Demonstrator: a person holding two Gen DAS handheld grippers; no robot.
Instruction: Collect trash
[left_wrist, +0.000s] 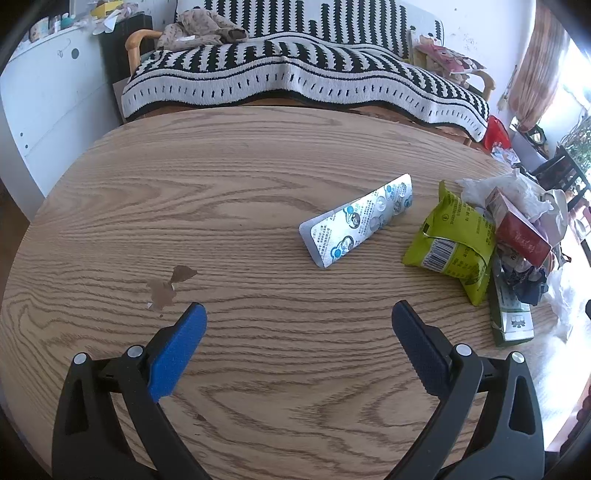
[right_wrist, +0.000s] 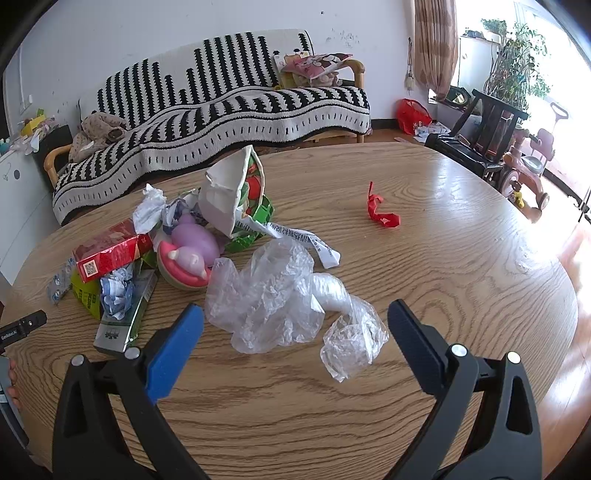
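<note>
Crumpled clear plastic bag (right_wrist: 280, 295) lies before the wide-spread right tool (right_wrist: 295, 314).

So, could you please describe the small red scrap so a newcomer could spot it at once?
Start at the round wooden table and its trash pile on the left. The red scrap lies alone on bare wood to the right of it, twisted and shiny, touching nothing, unlike the boxy red carton inside the pile.

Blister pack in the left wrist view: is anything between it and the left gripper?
Nothing visible. Only bare wooden table lies between the open left gripper and the blister pack; the green wrapper sits off to the pack's right.
</note>
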